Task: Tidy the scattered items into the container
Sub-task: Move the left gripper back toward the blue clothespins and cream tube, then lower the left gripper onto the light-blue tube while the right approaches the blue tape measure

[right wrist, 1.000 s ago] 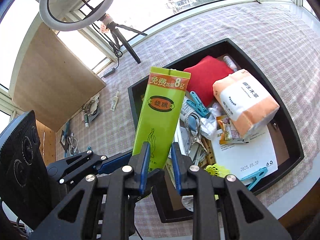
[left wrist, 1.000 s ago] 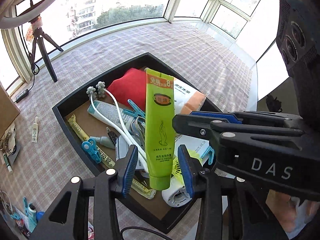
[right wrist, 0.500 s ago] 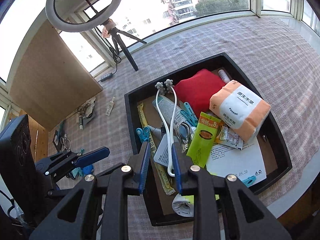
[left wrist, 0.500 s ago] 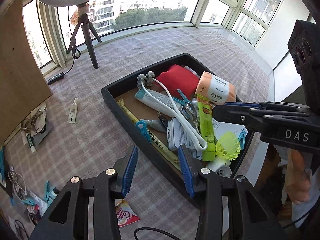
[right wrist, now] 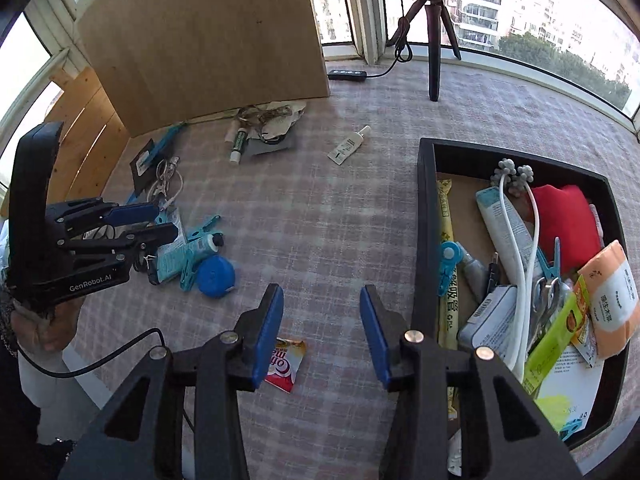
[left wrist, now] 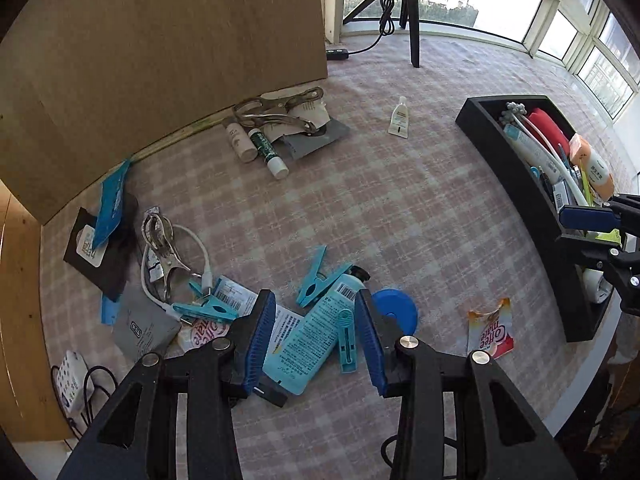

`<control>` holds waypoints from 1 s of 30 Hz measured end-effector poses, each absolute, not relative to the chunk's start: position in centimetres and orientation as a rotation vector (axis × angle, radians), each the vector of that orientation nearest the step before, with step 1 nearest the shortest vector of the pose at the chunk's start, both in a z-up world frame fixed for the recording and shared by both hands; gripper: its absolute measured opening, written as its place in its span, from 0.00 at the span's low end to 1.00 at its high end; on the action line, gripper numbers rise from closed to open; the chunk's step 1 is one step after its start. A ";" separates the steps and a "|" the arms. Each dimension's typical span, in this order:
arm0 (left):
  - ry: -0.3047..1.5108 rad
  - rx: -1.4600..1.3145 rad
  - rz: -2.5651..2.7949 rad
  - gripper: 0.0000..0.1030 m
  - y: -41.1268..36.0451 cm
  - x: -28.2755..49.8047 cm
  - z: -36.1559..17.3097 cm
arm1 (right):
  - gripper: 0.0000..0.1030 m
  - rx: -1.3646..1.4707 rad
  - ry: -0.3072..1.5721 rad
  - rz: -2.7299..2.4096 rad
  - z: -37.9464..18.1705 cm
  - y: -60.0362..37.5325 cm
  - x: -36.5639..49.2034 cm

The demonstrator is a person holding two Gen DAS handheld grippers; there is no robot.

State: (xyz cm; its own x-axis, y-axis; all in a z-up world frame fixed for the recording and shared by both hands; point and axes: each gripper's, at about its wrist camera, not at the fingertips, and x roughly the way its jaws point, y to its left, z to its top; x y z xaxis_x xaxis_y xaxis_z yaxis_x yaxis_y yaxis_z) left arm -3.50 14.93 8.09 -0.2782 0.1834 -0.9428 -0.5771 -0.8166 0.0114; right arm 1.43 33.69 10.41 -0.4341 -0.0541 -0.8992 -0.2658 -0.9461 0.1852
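You work on a pink-and-grey checked cloth [left wrist: 360,208] in a glazed corner room, with a brown board [left wrist: 168,52] propped ahead of your left gripper [left wrist: 316,334] and a tripod [right wrist: 434,40] standing by the windows.

Your left gripper is part open and empty, its blue pads either side of a light-blue tube [left wrist: 316,332] lying on the cloth below them (the pads do not press it). Just beyond the tube lie two blue clothes pegs [left wrist: 320,274], crossed, with a third [left wrist: 208,308] off to the gripper's left and a fourth [left wrist: 347,338] beside the tube. A blue tape measure [left wrist: 394,308] sits just right of the right pad. You can count two metal clips: one [left wrist: 160,248] to the far left, one [left wrist: 276,114] against the board. One coffee-creamer sachet [left wrist: 490,330] lies to the right.

Your right gripper [right wrist: 322,330] is opening, with nothing between its jaws; the same sachet [right wrist: 286,364] lies just under its left finger. The black tray [right wrist: 426,216], the container, sits directly to its right, crowded with a red pouch [right wrist: 564,224], an orange tissue pack [right wrist: 612,304] and one green tube [right wrist: 550,340].

A second ago that green tube stood upright between the right gripper's pads over the tray; now it lies inside, and both grippers have swung away to the scattered pile.
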 end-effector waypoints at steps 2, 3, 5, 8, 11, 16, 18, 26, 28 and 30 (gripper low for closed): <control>0.515 -1.534 2.116 0.37 13.8 -4.0 6.8 | 0.38 -1.644 0.420 2.532 9.3 32.1 0.1; 0.524 -1.548 2.108 0.37 13.3 -4.1 6.2 | 0.38 -1.670 0.402 2.535 8.8 31.4 -0.7; 0.550 -1.569 2.093 0.37 12.8 -4.1 5.1 | 0.38 -1.729 0.379 2.543 7.6 30.0 -2.1; 0.613 -1.575 2.066 0.37 12.8 -3.9 3.7 | 0.38 -1.800 0.348 2.544 6.0 28.1 -3.7; 0.691 -1.532 2.044 0.38 13.4 -3.2 3.1 | 0.38 -1.860 0.308 2.547 4.7 26.6 -4.8; 0.726 -1.479 1.982 0.38 14.4 -2.3 2.8 | 0.38 -1.913 0.308 2.533 3.2 25.7 -6.0; 0.732 -1.464 1.957 0.38 14.9 -2.1 2.7 | 0.38 -1.926 0.306 2.530 2.8 25.5 -6.3; 0.733 -1.466 1.916 0.41 16.2 -2.6 2.1 | 0.38 -1.965 0.255 2.516 1.3 24.7 -7.8; 0.714 -1.475 1.913 0.41 16.4 -3.0 1.9 | 0.38 -1.967 0.251 2.518 1.2 24.6 -8.1; 0.693 -1.482 1.916 0.40 16.4 -3.3 1.9 | 0.41 -1.963 0.281 2.515 1.0 24.9 -8.5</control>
State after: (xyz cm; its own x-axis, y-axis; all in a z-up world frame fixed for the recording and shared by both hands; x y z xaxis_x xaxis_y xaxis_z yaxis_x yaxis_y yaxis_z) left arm -3.31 16.41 1.92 -0.1854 0.1501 -0.9711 -0.7365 -0.6755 0.0362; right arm -8.48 24.92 1.01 -0.2475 -0.1555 -0.9563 -0.0593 -0.9828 0.1751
